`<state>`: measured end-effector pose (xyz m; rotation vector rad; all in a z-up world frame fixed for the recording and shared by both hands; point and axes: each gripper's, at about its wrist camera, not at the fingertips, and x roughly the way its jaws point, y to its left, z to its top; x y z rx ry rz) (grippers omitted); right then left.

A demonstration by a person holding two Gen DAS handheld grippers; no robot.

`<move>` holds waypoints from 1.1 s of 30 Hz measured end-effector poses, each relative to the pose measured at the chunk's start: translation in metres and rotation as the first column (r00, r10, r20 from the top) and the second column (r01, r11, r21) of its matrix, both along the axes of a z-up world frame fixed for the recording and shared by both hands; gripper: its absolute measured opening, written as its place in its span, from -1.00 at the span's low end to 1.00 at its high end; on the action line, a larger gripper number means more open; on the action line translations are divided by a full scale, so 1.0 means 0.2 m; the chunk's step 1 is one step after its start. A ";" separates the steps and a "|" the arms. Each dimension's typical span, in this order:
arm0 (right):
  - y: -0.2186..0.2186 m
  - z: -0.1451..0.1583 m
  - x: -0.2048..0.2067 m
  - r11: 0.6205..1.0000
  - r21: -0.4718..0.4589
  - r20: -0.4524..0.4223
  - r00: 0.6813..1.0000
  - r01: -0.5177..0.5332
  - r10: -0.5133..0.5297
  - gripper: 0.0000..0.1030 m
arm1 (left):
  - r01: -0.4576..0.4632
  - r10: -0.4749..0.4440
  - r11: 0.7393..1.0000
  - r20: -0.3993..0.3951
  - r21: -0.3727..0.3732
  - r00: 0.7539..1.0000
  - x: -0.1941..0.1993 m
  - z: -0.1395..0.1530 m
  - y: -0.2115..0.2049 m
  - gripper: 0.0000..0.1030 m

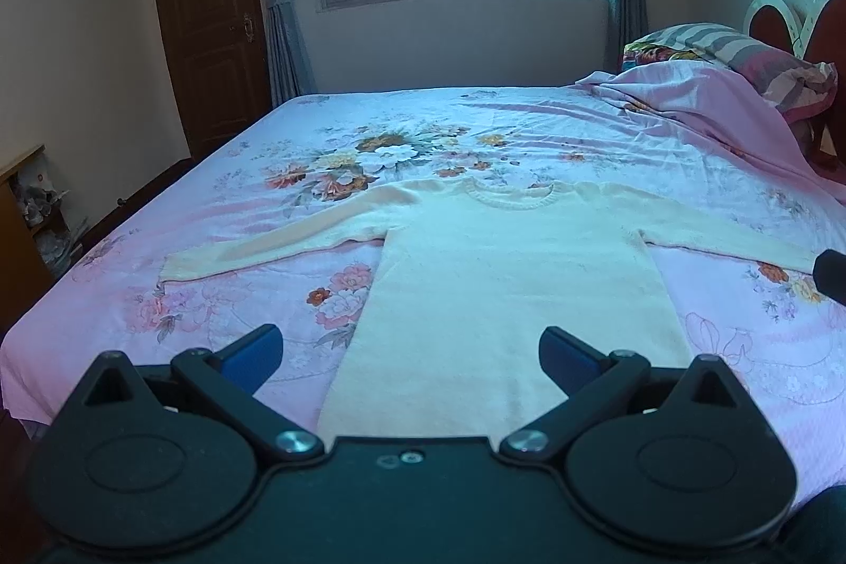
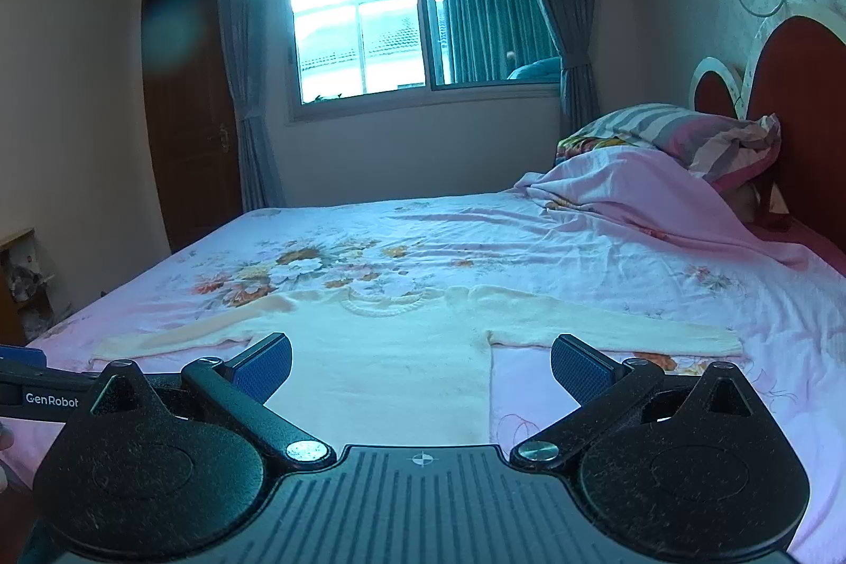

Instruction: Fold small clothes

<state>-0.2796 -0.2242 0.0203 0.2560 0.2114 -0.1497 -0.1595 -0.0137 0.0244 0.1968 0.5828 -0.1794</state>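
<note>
Sweater, cream knit, lies flat and face-up on the floral bedsheet, both sleeves spread wide, hem toward me; laid out like this, I judge, so the sleeves can be folded in first. I hold my left gripper spread wide over the hem, gripping nothing. My right gripper is likewise parted and empty, hovering by the right armpit, nothing folded yet.

Right tool gapes above flat sweater.
</note>
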 end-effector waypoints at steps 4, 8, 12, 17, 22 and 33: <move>0.00 0.01 0.00 1.000 0.016 0.021 1.000 0.000 -0.001 1.00 | -0.002 0.002 1.000 -0.005 -0.001 1.000 0.01 -0.01 0.00 0.97; 0.01 0.01 0.01 1.000 -0.007 -0.012 1.000 0.001 -0.002 1.00 | -0.006 0.006 1.000 -0.013 -0.002 1.000 0.02 -0.02 0.01 0.97; 0.02 0.00 0.02 1.000 -0.027 -0.042 0.999 0.002 -0.003 1.00 | -0.009 0.009 1.000 -0.011 -0.001 1.000 0.02 -0.02 0.01 0.97; 0.02 0.00 0.03 1.000 -0.030 -0.052 0.999 0.000 -0.002 1.00 | -0.010 0.010 1.000 -0.021 -0.001 1.000 0.04 -0.03 0.01 0.97; 0.01 -0.02 0.05 0.999 -0.043 -0.069 0.998 0.002 -0.005 1.00 | -0.014 0.014 1.000 -0.033 -0.002 0.999 0.06 -0.05 0.01 0.97; 0.03 -0.06 0.14 0.998 -0.064 -0.083 0.996 -0.011 0.006 1.00 | -0.025 0.025 1.000 -0.053 -0.007 0.998 0.17 -0.09 0.05 0.97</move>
